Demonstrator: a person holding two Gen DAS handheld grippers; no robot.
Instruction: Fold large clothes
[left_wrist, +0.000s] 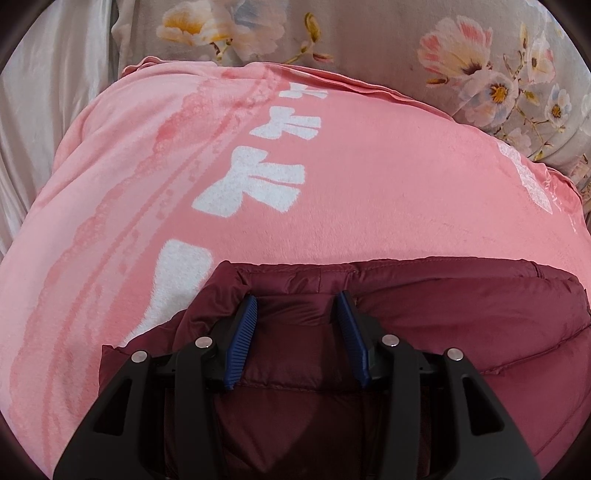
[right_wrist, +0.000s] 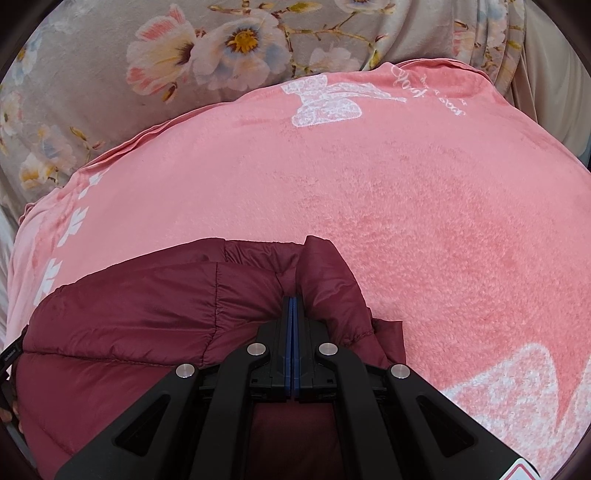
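A dark red puffer jacket (left_wrist: 424, 317) lies on a pink blanket (left_wrist: 369, 192), at the bottom of both views. My left gripper (left_wrist: 297, 301) is open over the jacket's far left edge, its blue pads (left_wrist: 243, 339) on either side of a ridge of fabric. In the right wrist view the jacket (right_wrist: 140, 310) fills the lower left. My right gripper (right_wrist: 292, 299) is shut on a raised fold of the jacket's far right corner, with the fabric bunched up around the fingertips.
The pink blanket (right_wrist: 424, 206) with white butterfly prints covers the surface. Behind it lies grey floral bedding (left_wrist: 369, 33), which also shows in the right wrist view (right_wrist: 92, 74). A shiny white cloth (left_wrist: 48, 110) hangs at the left.
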